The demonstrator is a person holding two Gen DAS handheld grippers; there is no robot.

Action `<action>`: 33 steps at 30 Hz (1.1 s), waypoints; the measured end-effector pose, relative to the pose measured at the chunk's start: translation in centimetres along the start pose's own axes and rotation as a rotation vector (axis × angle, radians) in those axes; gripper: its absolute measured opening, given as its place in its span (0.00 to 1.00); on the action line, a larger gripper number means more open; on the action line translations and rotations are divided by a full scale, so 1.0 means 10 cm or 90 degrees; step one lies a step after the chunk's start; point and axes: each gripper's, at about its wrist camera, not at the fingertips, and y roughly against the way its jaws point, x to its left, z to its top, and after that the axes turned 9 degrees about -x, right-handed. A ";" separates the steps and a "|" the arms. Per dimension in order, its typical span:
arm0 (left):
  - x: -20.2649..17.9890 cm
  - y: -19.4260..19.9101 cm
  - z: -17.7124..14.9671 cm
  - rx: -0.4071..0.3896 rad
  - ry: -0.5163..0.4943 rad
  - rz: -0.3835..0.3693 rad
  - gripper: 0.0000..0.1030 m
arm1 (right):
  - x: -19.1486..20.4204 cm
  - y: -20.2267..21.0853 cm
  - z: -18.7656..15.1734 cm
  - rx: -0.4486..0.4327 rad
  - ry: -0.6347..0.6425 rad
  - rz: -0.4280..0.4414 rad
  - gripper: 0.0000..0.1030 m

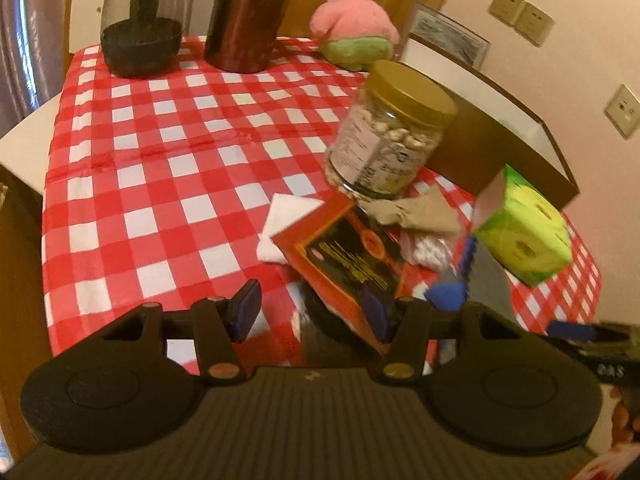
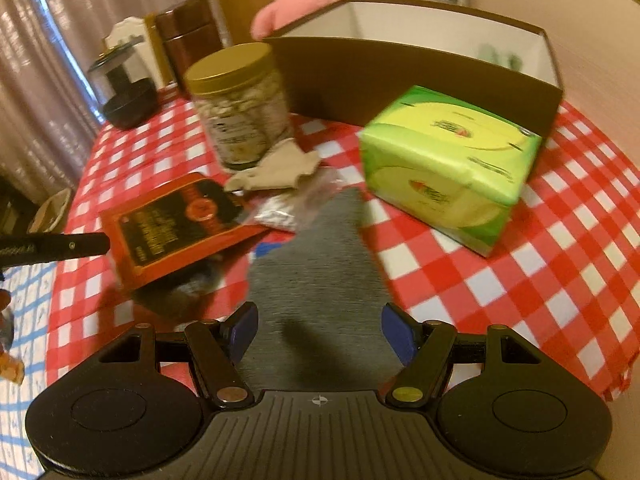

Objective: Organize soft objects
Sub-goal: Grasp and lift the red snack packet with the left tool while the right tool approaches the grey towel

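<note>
My left gripper (image 1: 312, 312) stands open over the near end of a red and black packet (image 1: 348, 256). A dark furry thing (image 1: 324, 320) lies under that packet, partly hidden. My right gripper (image 2: 320, 330) is open, with a grey cloth (image 2: 316, 280) lying flat on the table between its fingers; the pads do not press on it. A beige cloth (image 2: 276, 168) lies crumpled by the nut jar (image 2: 240, 108). A white folded cloth (image 1: 284, 224) lies left of the packet. A pink plush star (image 1: 352, 20) sits at the back. A green tissue pack (image 2: 448, 164) rests before the brown box (image 2: 400, 76).
A red and white checked cloth (image 1: 160, 160) covers the table. At the back stand a dark glass vessel (image 1: 140, 36) and a copper canister (image 1: 248, 20). A clear bag of white bits (image 2: 280, 212) lies by the packet. A framed picture (image 1: 448, 32) leans on the wall.
</note>
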 end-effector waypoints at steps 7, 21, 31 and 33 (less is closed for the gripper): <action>-0.15 -0.02 0.13 -0.026 -0.010 -0.033 0.46 | -0.18 -0.01 0.04 -0.006 -0.025 -0.020 0.67; -0.57 -0.06 0.17 -0.061 0.000 -0.125 0.42 | -0.36 -0.08 0.06 0.003 -0.047 -0.024 0.67; -0.65 -0.40 0.07 -0.010 0.044 -0.112 0.34 | -0.52 -0.09 0.06 0.007 -0.062 -0.028 0.67; -0.63 -0.46 0.09 -0.004 0.059 -0.106 0.32 | -0.55 -0.09 0.06 0.007 -0.064 -0.030 0.67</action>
